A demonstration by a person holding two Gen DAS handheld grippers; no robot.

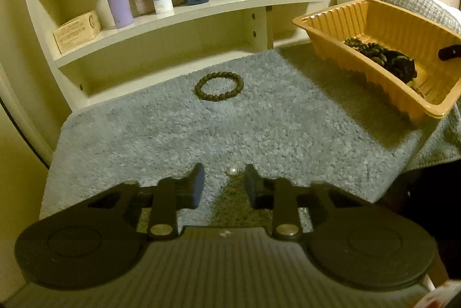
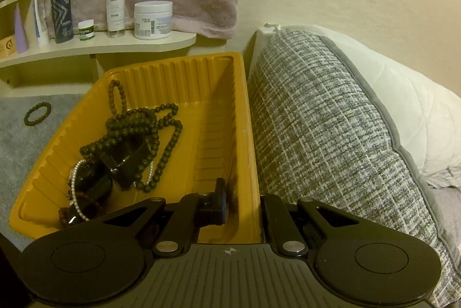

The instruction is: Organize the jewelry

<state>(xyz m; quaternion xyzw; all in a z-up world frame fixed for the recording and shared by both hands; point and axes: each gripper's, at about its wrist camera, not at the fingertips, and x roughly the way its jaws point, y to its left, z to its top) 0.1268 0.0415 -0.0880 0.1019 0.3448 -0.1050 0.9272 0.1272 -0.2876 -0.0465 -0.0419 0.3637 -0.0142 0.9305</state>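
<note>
Your left gripper (image 1: 224,187) is hovering low over the grey mat (image 1: 178,135), jaws partly open and gripping nothing, with a small pearl (image 1: 232,171) lying on the mat between its tips. A brown bead bracelet (image 1: 219,88) is lying toward the mat's far edge. Your right gripper (image 2: 245,210) is clamping the right wall of the yellow tray (image 2: 178,71), which is holding a tangle of necklaces (image 2: 129,146).

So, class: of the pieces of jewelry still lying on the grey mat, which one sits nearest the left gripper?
The small white pearl, lying just ahead of the open left gripper. The brown beaded bracelet lies much farther off, toward the shelf.
</note>
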